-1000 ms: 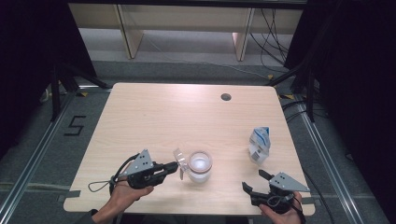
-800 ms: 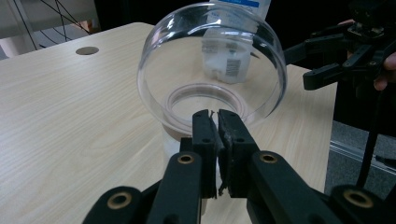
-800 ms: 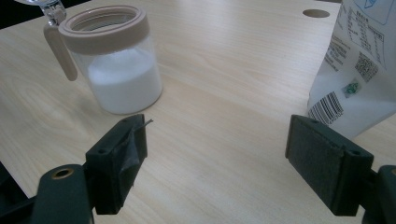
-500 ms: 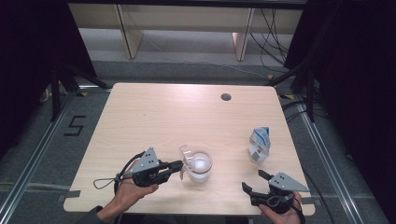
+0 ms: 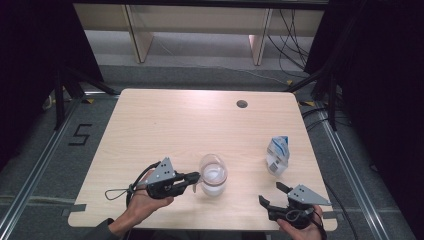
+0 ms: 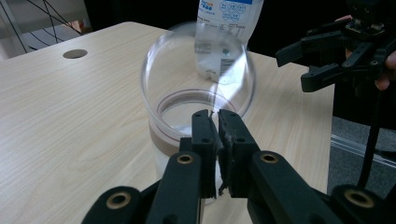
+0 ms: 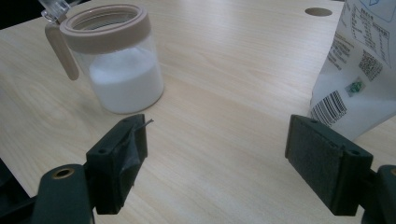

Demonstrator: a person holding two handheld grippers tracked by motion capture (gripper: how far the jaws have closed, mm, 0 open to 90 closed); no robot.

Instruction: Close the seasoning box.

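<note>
A glass jar [image 5: 213,183] of white powder with a beige collar [image 7: 106,24] stands near the table's front middle. Its clear hinged lid [image 6: 201,65] stands tilted up over the mouth. My left gripper [image 5: 195,176] lies level just left of the jar, shut on the lid's near edge, as the left gripper view [image 6: 217,116] shows close up. My right gripper [image 5: 270,192] rests at the front right, jaws wide open with nothing between them [image 7: 215,149]. A white and blue bag [image 5: 277,155] stands upright to the right of the jar.
The wooden table [image 5: 165,130] has a round cable hole [image 5: 242,104] near its far edge. A person's hands come in over the front edge. Shelving legs and cables lie on the floor beyond the table.
My left gripper has shifted a little to the right toward the jar, carrying the clear lid with it. The lid now tilts over the jar's mouth. The right gripper has stayed put.
</note>
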